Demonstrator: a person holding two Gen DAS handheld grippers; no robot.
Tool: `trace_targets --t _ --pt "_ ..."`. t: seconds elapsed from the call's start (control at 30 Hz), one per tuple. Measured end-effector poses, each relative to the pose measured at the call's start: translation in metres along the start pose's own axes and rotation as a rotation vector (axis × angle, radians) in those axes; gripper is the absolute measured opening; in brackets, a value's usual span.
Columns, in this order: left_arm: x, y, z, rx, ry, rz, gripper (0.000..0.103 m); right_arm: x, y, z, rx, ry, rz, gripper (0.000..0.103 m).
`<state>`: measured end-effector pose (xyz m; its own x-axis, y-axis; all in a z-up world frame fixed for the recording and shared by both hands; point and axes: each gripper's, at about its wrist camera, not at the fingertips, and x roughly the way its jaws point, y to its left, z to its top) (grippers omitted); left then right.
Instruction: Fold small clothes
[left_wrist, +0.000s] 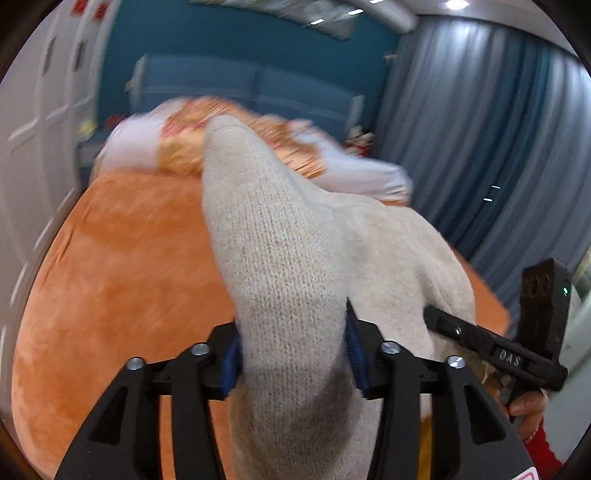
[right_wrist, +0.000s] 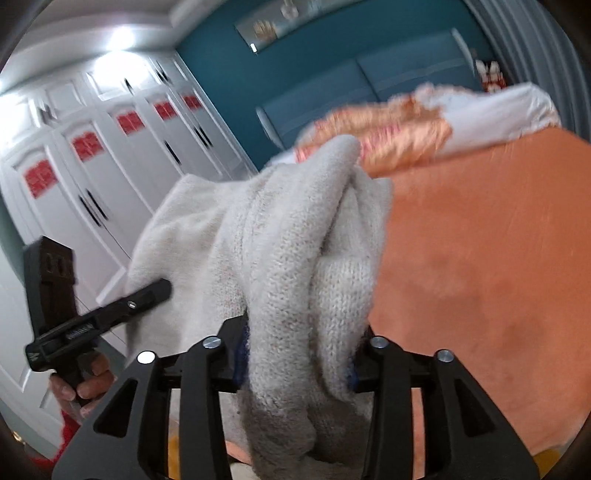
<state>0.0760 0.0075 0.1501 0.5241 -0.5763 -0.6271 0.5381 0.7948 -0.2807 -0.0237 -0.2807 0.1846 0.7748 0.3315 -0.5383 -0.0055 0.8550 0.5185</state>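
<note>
Left wrist view: left gripper (left_wrist: 293, 354) has its fingers (left_wrist: 231, 360) clamped on a thick bunch of the cream knit (left_wrist: 280, 236). The knit drapes away from the fingers over the orange bed (left_wrist: 110, 266) and runs right to the right gripper (left_wrist: 476, 339), which bites its other end. Pillow (left_wrist: 192, 144) lies at the far end of the bed, blurred. Blue curtain (left_wrist: 491, 129) hangs on the right.

Right wrist view: right gripper (right_wrist: 299, 350) fingers (right_wrist: 242, 350) are closed on a bunched, doubled-over part of the knit (right_wrist: 295, 229). The left gripper (right_wrist: 99, 314) sits to the left, held by a hand (right_wrist: 81, 384), with the cloth spanning between the two. White wardrobe (right_wrist: 110, 155) stands far left; bed (right_wrist: 480, 258) lies right.

Judgement: the knit is held up off the bed by both ends, probably to shake it out before laying it flat. To do this well:
- draw the two grippers apart until the span is taut;
- let the bunched folds drop free;
- lower the far edge onto the bed first, then smooth toward the near side.

Risk: both grips hold wads rather than edges, so a crease may be set in.
</note>
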Motion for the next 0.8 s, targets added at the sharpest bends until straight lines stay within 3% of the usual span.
trace_targets --t 0.13,0.17,0.23,0.3,0.47,0.53,0.63,0.67,0.7,0.73,0.8 --pt "0.081 0.075 -0.062 -0.14 0.176 0.167 0.051 0.096 -0.048 -0.056 0.089 0.195 -0.159 0.048" --pt "0.089 0.089 -0.079 -0.18 0.214 0.202 0.051 0.106 -0.063 -0.072 0.117 0.235 -0.197 0.043" --pt "0.083 0.104 -0.1 -0.225 0.22 0.198 0.051 0.11 -0.077 -0.099 0.144 0.286 -0.255 0.042" --pt "0.068 0.108 -0.114 -0.24 0.204 0.203 0.051 0.098 -0.076 -0.109 0.146 0.29 -0.249 0.042" --pt "0.053 0.093 -0.129 -0.255 0.192 0.223 0.051 0.09 -0.045 -0.104 0.011 0.281 -0.282 0.041" --pt "0.06 0.083 -0.132 -0.225 0.214 0.255 0.051 0.102 -0.036 -0.099 -0.041 0.291 -0.291 0.032" --pt "0.077 0.082 -0.136 -0.19 0.242 0.325 0.051 0.132 -0.029 -0.104 -0.089 0.339 -0.311 0.031" --pt "0.075 0.086 -0.136 -0.212 0.238 0.311 0.051 0.137 -0.035 -0.108 -0.09 0.356 -0.321 0.032" --pt "0.071 0.092 -0.134 -0.251 0.223 0.274 0.053 0.138 -0.037 -0.11 -0.082 0.365 -0.327 0.035" --pt "0.064 0.105 -0.133 -0.325 0.198 0.211 0.061 0.136 -0.042 -0.111 -0.052 0.359 -0.318 0.049" --pt "0.061 0.121 -0.132 -0.404 0.179 0.177 0.068 0.134 -0.051 -0.113 0.007 0.354 -0.29 0.066"
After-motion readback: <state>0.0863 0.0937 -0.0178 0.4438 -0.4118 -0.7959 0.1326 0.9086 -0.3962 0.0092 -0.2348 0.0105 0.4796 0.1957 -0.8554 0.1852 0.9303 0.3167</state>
